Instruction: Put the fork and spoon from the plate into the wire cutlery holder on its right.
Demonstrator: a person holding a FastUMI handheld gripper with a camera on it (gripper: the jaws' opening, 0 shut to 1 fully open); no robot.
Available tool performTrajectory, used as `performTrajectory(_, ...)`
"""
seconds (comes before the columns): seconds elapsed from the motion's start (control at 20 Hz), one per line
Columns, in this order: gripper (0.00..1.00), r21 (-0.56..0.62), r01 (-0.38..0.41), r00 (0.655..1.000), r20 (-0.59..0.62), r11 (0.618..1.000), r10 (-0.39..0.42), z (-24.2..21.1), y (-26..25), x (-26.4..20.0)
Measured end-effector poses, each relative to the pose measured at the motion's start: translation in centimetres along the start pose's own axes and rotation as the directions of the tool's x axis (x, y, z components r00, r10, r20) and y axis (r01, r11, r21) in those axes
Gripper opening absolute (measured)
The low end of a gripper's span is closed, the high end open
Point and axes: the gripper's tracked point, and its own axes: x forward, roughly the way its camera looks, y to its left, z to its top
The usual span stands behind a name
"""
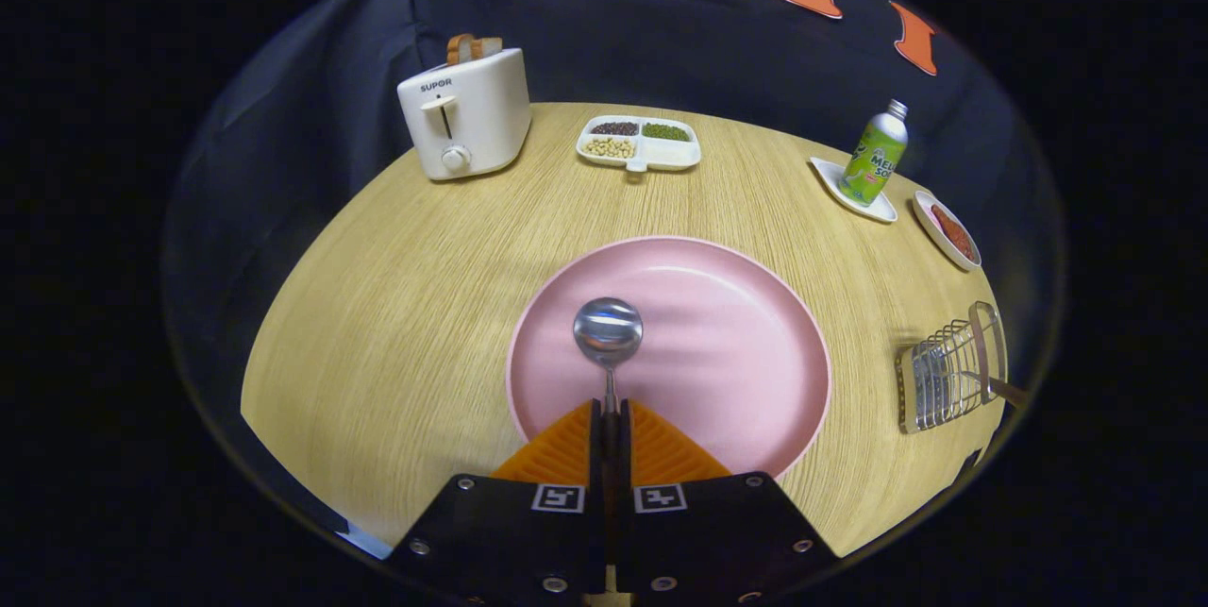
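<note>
hand-held gripper (611, 411) clenched on spoon (609, 339) handle, bowl pointing straight ahead over pink plate (755, 343) — seemingly lifted, wire cutlery holder (948, 369) to its right

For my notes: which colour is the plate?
Pink; the gripper view shows the plate, fingers shut on the spoon.

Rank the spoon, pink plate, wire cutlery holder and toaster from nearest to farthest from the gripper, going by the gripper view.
1. Spoon: handle clamped between the gripper fingers.
2. Pink plate: just under and ahead of the fingers.
3. Wire cutlery holder: off to the right.
4. Toaster: far back left.
</note>
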Motion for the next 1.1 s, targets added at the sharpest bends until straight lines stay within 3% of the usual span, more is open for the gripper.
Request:
performTrajectory(0.45,0.05,-0.039,-0.025,0.998,-0.054,0.999,0.023,0.6,-7.4,-6.5)
performTrajectory(0.85,0.05,-0.023,0.027,0.989,-0.142,0.999,-0.03,1.0,-18.8,-12.6)
performTrajectory(1.1,0.05,-0.026,0.023,0.979,-0.203,0.999,-0.028,1.5,-23.0,-15.0)
